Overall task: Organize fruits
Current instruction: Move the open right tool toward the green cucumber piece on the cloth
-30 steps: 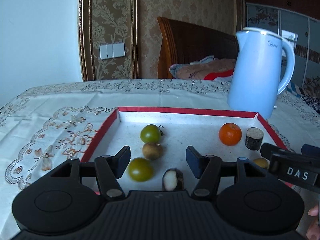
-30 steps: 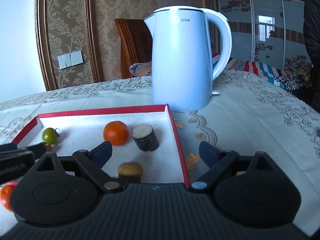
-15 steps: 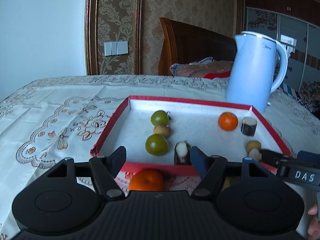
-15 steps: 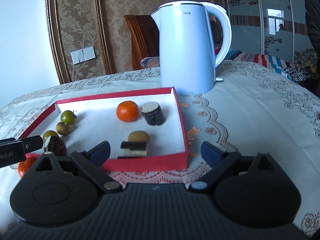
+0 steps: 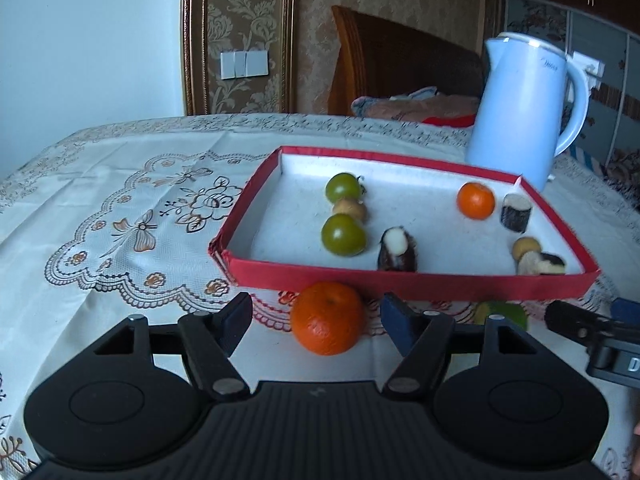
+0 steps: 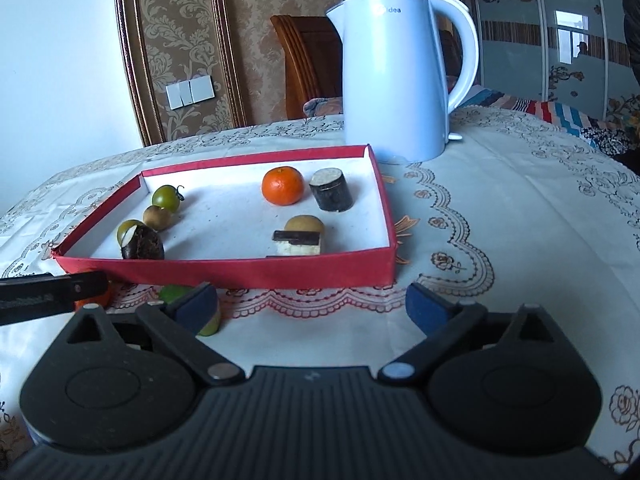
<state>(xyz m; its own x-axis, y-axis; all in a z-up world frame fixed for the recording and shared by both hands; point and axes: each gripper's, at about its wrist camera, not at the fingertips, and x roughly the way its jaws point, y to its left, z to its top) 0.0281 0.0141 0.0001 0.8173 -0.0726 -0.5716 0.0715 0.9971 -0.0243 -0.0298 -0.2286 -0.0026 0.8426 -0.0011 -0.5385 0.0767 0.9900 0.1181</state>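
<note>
Both black two-finger claws hang spread wide over the embroidered cream tablecloth (image 5: 120,208), gripping nothing, just short of the shallow red-walled cardboard tray (image 5: 400,280).

Between the parted fingers of the left claw (image 5: 316,320) sits a loose round orange tangerine (image 5: 327,318) on the cloth, outside the tray's near wall and apart from both pads. The right claw (image 6: 312,306) has a small green fruit (image 6: 172,293) half hidden behind its left finger, also outside the tray. Inside the tray lie two green tomatoes (image 5: 343,186) in a row with a small brown round fruit (image 5: 350,209) between them, a dark-skinned white-fleshed cut piece (image 5: 396,250), a second tangerine (image 5: 476,200) beside a dark cylindrical stub (image 5: 516,212), and more cut pieces at the near right corner. A pale blue electric kettle (image 6: 394,80) stands beyond the tray's far right corner.
</note>
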